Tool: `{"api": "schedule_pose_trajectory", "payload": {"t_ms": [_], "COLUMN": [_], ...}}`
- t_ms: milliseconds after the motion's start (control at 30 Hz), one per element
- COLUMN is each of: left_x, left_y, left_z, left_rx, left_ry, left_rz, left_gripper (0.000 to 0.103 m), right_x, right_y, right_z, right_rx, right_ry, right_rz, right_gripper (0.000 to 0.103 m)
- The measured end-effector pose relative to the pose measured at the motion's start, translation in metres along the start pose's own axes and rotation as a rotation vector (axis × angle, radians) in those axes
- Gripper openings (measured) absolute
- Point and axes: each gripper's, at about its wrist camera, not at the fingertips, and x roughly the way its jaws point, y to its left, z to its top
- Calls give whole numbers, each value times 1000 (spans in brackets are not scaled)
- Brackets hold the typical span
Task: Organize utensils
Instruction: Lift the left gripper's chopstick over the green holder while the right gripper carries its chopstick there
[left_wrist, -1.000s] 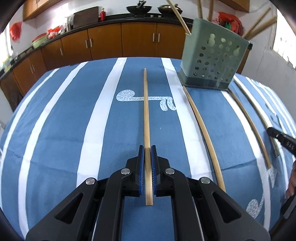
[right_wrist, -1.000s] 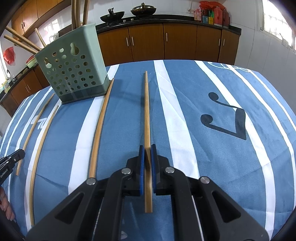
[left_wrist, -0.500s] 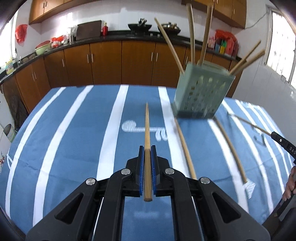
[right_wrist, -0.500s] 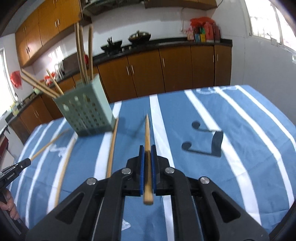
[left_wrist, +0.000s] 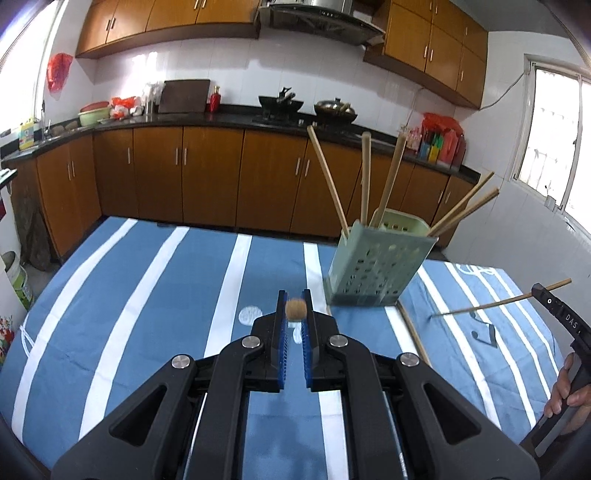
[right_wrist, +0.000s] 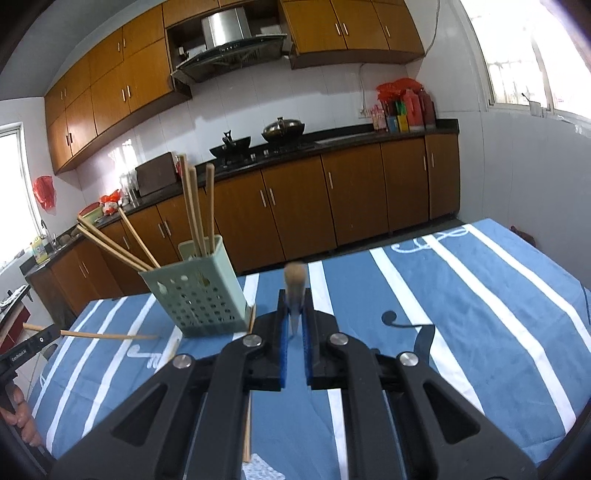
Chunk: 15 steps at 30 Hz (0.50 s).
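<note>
Kitchen table (left_wrist: 155, 280), draped in a blue cloth with white stripes, is lying under and ahead of both hand-held grippers.

Green perforated holder (left_wrist: 376, 266) is standing on the cloth, ahead and to the right of the left gripper (left_wrist: 294, 314); from the right gripper (right_wrist: 294, 317) it is sitting ahead and to the left. Five or six chopsticks (left_wrist: 365, 177) are already leaning in it, fanning out of the top.

Left gripper is pinching one chopstick (left_wrist: 295, 309) between its blue pads, the jaws drawn narrow on it; the stick is pointing almost straight along the camera line, so only its round butt is showing. Seen from the right gripper's camera, that stick is hanging level in the air, clear of the cloth.

Right gripper is doing likewise, clamped narrow on a second chopstick (right_wrist: 294, 284), again end-on and blurred. A person's hand (left_wrist: 565, 391) is gripping its handle at the frame edge.

Loose sticks remaining: one lying on the cloth (left_wrist: 413, 332) just right of the left gripper, running up toward the holder's base. There may be a second one beside it, though the gripper bodies are hiding much of the cloth there.

Progress, as I judge it: well past halfway. Several sticks are stowed, two are lifted and waiting to be dropped in, and at least one is still on the table.
</note>
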Motion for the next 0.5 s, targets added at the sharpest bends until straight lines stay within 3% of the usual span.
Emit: {"api": "schedule_pose_trajectory", "payload": {"t_ms": [233, 500], "left_x": [-16, -37], "left_y": [-16, -43], "left_z": [21, 43], "left_rx": [62, 101], "left_ry": [-55, -94], "left_rz": [-34, -128], "left_gripper": [7, 7], "right_x": [-16, -42], "right_y": [19, 35], "right_z": [28, 68], "right_rx": [-46, -25], "right_ry": [-58, -77], "right_rz": [40, 185], "right_gripper": [8, 8]}}
